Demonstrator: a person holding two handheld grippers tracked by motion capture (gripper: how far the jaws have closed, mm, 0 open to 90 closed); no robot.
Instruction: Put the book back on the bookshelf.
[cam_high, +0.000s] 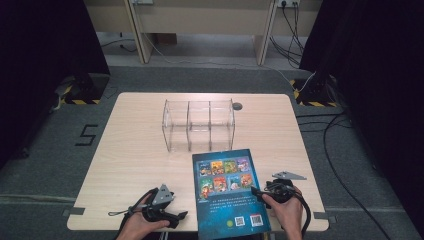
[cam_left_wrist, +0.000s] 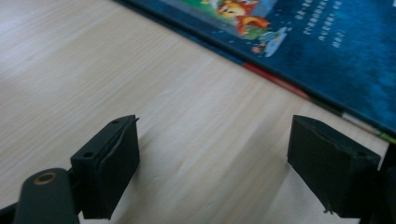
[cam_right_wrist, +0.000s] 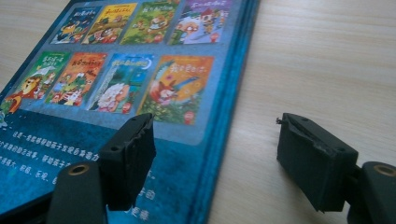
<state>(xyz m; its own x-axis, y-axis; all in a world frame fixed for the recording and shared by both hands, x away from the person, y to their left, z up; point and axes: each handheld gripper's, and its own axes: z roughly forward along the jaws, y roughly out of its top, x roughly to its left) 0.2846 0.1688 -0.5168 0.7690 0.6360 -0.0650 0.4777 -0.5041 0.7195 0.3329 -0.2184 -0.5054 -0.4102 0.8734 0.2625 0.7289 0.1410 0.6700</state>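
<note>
Presently, both grippers rest low at the near edge of the wooden table (cam_high: 135, 150), one on each side of a blue picture book (cam_high: 227, 192) lying flat, back cover up.

Right gripper (cam_right_wrist: 217, 154): jaws stand wide apart, clamped on nothing. In the right gripper view the book's right long edge runs up between the two fingers; the left finger (cam_right_wrist: 128, 158) sits over the cover, the right finger over bare table. In the high view this gripper (cam_high: 260, 192) is at the book's right edge, touching or nearly so.

Left gripper (cam_left_wrist: 212, 168): jaws likewise wide apart and empty. In the left gripper view the book lies ahead and to the right of the fingers, its left edge crossing diagonally beyond the right finger (cam_left_wrist: 331, 163); bare table lies between the fingers. In the high view this gripper (cam_high: 181, 215) is just beside the book but apart from it.

Long axis of the book: roughly away from the person, tilted slightly, the near end overhanging the table edge.

A clear three-compartment organiser (cam_high: 198, 125) stands beyond the book's far end, empty.

Judgement: the right gripper is the nearer and already straddles the edge; a grasp there appears the likely next move. Thin flat edge, so slippage is a risk.
</note>
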